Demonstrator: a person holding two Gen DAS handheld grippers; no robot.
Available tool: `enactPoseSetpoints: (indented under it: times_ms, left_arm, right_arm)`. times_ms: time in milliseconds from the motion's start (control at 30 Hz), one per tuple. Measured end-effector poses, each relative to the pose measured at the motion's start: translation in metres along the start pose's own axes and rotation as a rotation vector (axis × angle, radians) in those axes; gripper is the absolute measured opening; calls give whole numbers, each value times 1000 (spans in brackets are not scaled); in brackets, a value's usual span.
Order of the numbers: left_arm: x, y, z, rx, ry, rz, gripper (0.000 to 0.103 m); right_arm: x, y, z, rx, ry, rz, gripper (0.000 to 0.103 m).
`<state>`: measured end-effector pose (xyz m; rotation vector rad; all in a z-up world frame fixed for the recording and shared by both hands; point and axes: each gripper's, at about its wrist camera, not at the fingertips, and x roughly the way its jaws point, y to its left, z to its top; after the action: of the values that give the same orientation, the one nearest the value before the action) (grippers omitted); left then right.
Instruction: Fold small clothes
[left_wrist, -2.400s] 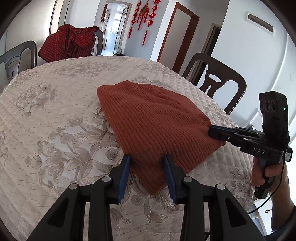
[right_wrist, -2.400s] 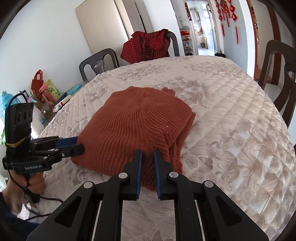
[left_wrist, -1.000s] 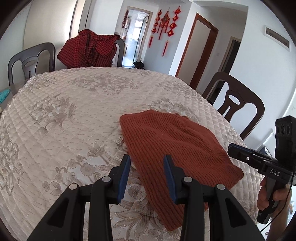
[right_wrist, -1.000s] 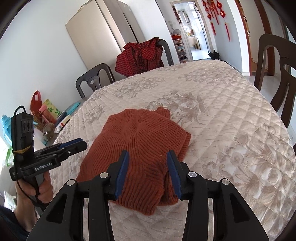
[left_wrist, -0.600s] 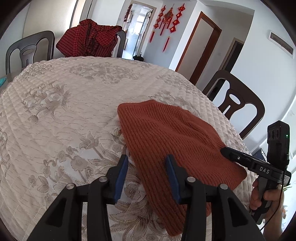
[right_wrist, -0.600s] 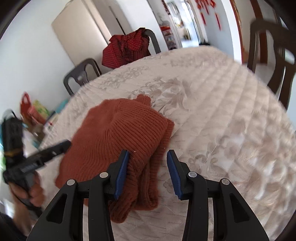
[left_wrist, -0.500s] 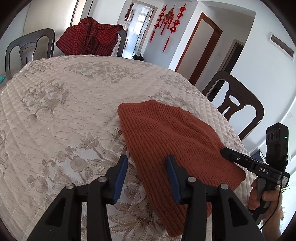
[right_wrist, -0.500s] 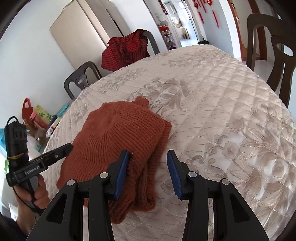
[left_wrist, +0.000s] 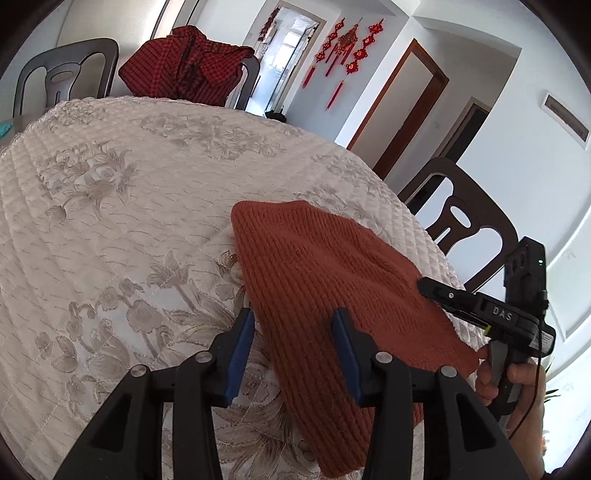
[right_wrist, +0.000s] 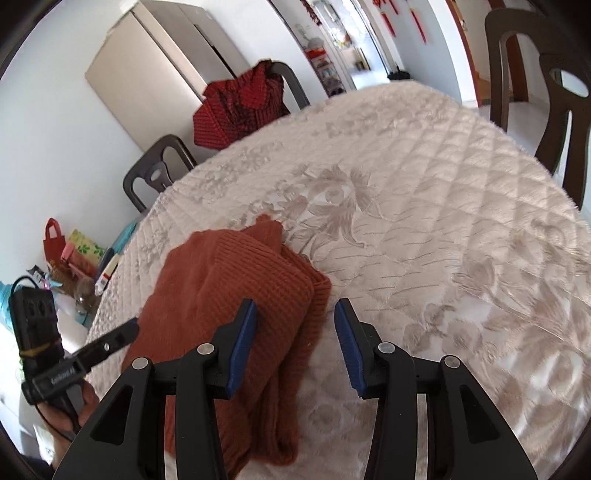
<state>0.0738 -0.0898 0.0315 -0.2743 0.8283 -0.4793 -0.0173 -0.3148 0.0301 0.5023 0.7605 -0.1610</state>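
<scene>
The rust-red knit sweater (left_wrist: 325, 280) lies folded near your edge of the quilted counter (left_wrist: 110, 206). Your left gripper (left_wrist: 293, 332) hangs spread over its left edge, pinching nothing; your right gripper (right_wrist: 295, 325) is opening over its right edge, empty. Next, pick an edge to fold. Since a second ago both sets of fingers have widened.

A home dining room is indicated. A round table (left_wrist: 110, 206) under a quilted floral cloth is ringed by dark dining chairs (left_wrist: 461, 225). A refrigerator (right_wrist: 155, 77) and red hanging ornaments (left_wrist: 343, 40) are noted far off.
</scene>
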Motion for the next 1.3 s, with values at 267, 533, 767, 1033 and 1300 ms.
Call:
enactPoseSetpoints:
  times_ms: [267, 533, 767, 1033, 1300]
  left_arm:
    - [9, 8, 1, -36, 10, -13, 58]
    - [7, 14, -3, -75, 35, -57, 58]
    - [10, 16, -3, -101, 51, -98, 58]
    - [15, 12, -1, -101, 68, -112, 59]
    - [20, 7, 0, -78, 73, -125, 59]
  right_arm:
    - [10, -14, 12, 57, 14, 90, 52]
    - [7, -15, -1, 81, 65, 220, 51]
    - [11, -11, -2, 74, 96, 253, 51]
    - [14, -7, -5, 79, 108, 246, 47]
    - [12, -8, -13, 76, 115, 244, 40]
